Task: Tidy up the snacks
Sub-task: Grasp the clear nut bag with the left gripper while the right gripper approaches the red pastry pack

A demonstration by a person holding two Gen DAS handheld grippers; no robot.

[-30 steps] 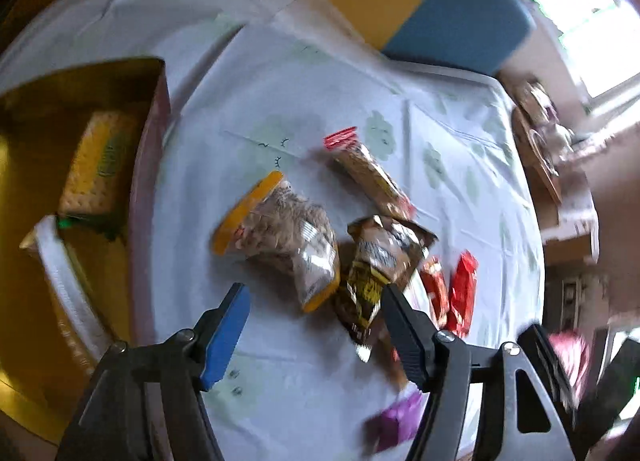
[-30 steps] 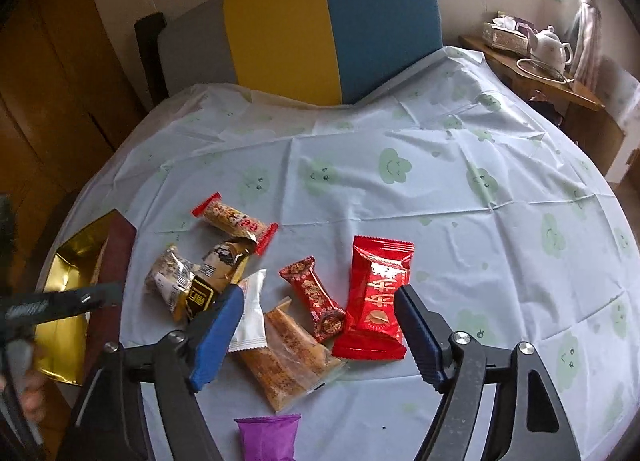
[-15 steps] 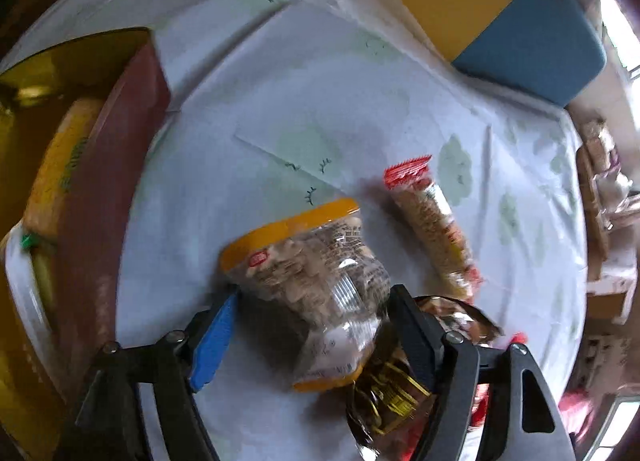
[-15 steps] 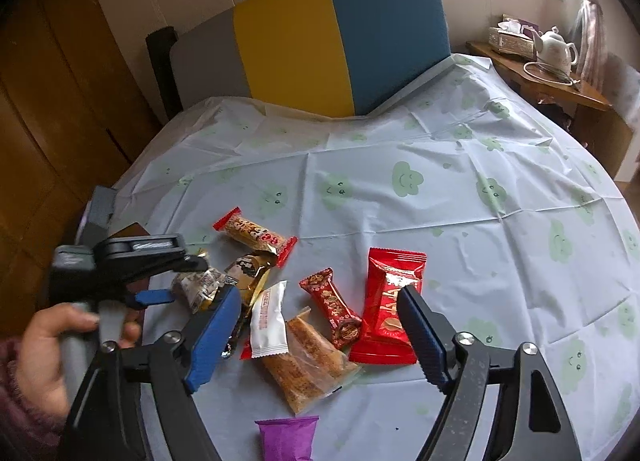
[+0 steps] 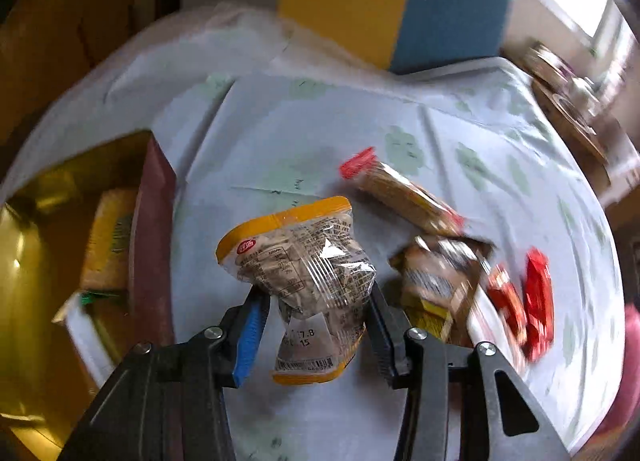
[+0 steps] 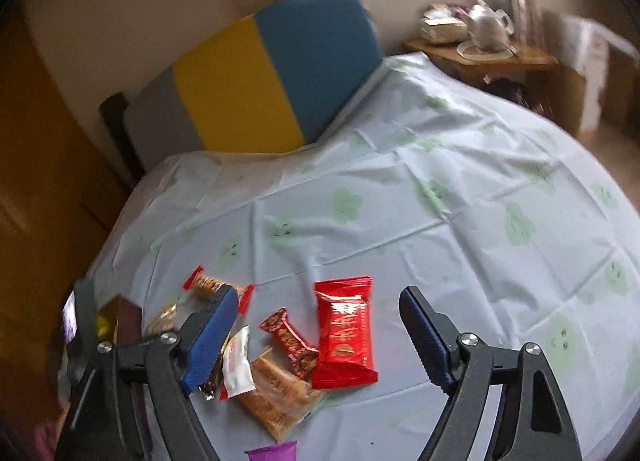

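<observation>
One bag lifted, most of the snacks not yet sorted.

At left, the gold-lined maroon box (image 5: 154,229) already holds a yellow packet (image 5: 108,237) and a white one; the left gripper (image 5: 316,325) is clamped on the clear yellow-edged snack bag (image 5: 304,273) — raised just beside the box. Red wrappers (image 6: 344,329), a biscuit pack (image 6: 276,393) and a purple pouch (image 6: 272,452) lie loose under the right gripper (image 6: 316,341), its claw wide and empty. Pale cloud-print tablecloth (image 6: 440,221); beyond, a yellow-and-blue chair (image 6: 276,77) and a teapot (image 6: 488,25) by the window.
</observation>
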